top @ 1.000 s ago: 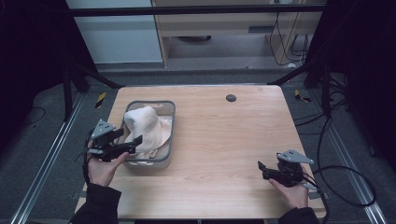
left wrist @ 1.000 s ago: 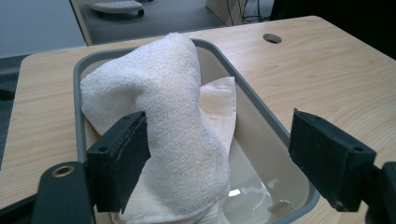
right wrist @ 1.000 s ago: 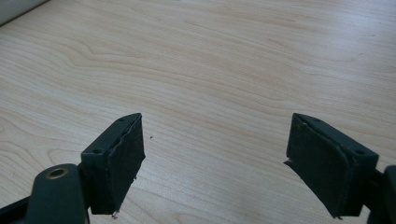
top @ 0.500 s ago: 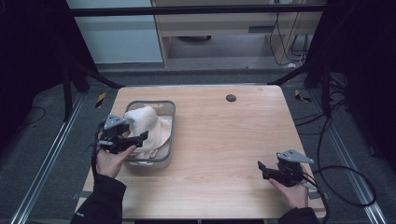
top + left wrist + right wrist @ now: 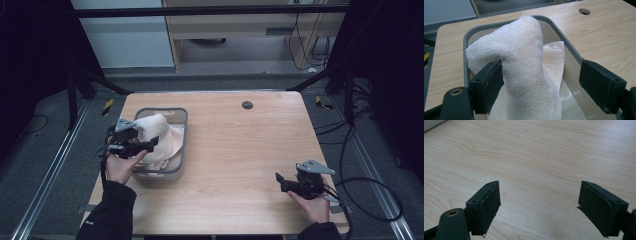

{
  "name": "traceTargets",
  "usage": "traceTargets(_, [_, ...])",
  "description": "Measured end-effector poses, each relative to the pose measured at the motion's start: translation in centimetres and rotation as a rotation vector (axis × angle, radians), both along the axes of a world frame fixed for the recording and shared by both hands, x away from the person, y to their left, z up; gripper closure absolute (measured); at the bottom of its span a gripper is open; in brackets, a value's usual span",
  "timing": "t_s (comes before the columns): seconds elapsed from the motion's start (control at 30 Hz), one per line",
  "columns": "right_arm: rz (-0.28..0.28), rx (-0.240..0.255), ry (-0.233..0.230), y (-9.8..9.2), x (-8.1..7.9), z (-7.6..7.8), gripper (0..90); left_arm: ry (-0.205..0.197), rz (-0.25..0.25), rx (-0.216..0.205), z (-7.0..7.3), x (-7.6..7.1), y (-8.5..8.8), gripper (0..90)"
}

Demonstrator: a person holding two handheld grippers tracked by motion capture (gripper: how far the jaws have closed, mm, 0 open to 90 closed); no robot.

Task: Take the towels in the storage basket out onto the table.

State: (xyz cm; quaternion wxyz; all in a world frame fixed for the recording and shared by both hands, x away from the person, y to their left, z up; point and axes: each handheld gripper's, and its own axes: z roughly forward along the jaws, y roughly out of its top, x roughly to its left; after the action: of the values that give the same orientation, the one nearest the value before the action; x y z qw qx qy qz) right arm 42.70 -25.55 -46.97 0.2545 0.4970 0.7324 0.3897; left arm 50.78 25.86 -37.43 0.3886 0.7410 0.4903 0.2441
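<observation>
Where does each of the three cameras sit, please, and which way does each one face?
High view: above the person's side, facing forward and down on the light wooden table; both forearms, left gripper, right gripper.
Left gripper view: rides that gripper, looking between open jaws at the white terry towel in the grey plastic bin.
Right gripper view: along open jaws at bare tabletop.
Shared: high and left views both show towel and bin.

a: where's the left gripper (image 5: pixel 150 145)?
b: held out from the left hand (image 5: pixel 121 167), forearm reaching in from the bottom edge, jaws spread wide.
a: and the right gripper (image 5: pixel 280 181)?
b: low in the right hand (image 5: pixel 311 202), jaws wide apart too, pointing left.
</observation>
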Motion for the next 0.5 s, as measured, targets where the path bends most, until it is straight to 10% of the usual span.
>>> traceTargets(0.5, [0.007, -0.014, 0.005, 0.0, 0.2, -0.2, 17.0, 0.026, 0.027, 0.032, -0.5, 1.9, -0.4, 17.2])
